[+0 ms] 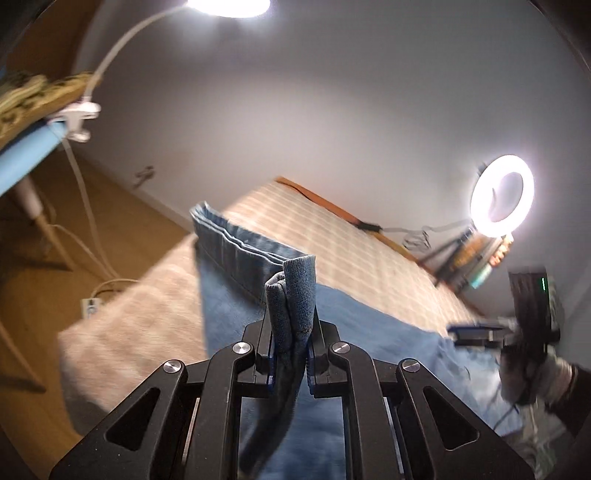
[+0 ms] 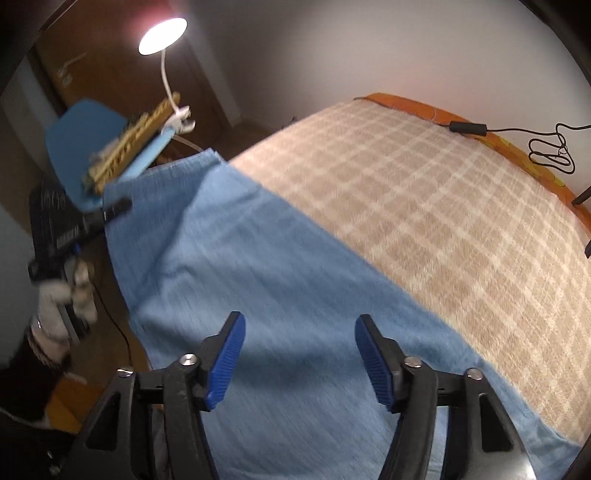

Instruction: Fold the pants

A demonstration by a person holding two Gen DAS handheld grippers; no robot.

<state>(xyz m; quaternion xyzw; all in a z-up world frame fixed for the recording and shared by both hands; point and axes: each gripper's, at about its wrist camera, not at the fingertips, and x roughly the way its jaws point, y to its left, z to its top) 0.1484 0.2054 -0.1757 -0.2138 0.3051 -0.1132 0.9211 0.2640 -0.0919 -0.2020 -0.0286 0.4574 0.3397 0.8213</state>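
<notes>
Light blue pants (image 2: 258, 258) lie spread along the near side of a bed with a beige checked blanket (image 2: 406, 203). My left gripper (image 1: 290, 332) is shut on a folded bunch of the pants' edge (image 1: 291, 295), lifted off the bed, and the hem (image 1: 229, 236) stretches away to the left. In the right wrist view the left gripper (image 2: 110, 212) shows at the pants' far left end, held by a gloved hand (image 2: 62, 295). My right gripper (image 2: 299, 354) is open above the flat cloth, with nothing between its blue pads (image 2: 229, 362). It also shows blurred at the right as the right gripper (image 1: 476, 332).
A blue chair (image 2: 74, 136) carrying a patterned cloth and a clipped-on lamp (image 2: 162, 31) stands left of the bed. A ring light (image 1: 502, 195) shines by the wall. A black cable and adapter (image 2: 467, 127) lie on the orange bed edge. Wooden floor (image 1: 122, 236) and a power strip (image 1: 90, 306) lie beyond.
</notes>
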